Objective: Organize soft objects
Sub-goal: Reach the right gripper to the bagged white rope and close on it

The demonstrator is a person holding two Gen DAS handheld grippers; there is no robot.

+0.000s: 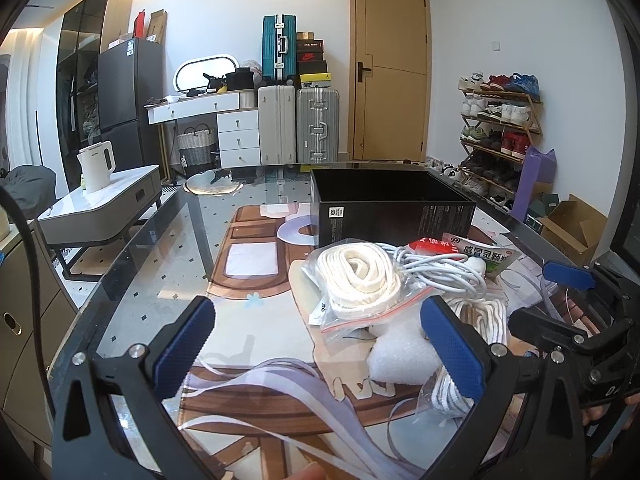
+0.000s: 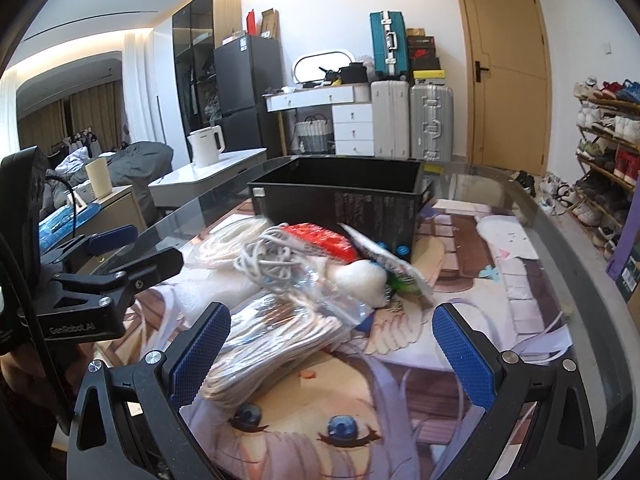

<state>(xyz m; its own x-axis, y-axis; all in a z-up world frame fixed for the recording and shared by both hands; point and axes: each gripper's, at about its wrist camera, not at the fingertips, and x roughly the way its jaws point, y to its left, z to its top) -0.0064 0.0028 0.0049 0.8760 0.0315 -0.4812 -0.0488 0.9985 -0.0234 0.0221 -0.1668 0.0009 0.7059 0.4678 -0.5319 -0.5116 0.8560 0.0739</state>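
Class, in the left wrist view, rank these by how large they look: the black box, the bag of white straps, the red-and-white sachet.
1. black box
2. bag of white straps, though it lies nearer the camera, which enlarges it
3. red-and-white sachet, partly hidden by a white cable

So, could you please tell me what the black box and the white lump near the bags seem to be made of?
Black box: probably matte printed cardboard, with thin straight walls and small print. White lump: seemingly soft plastic foam, with a fine pebbly, slightly translucent surface.
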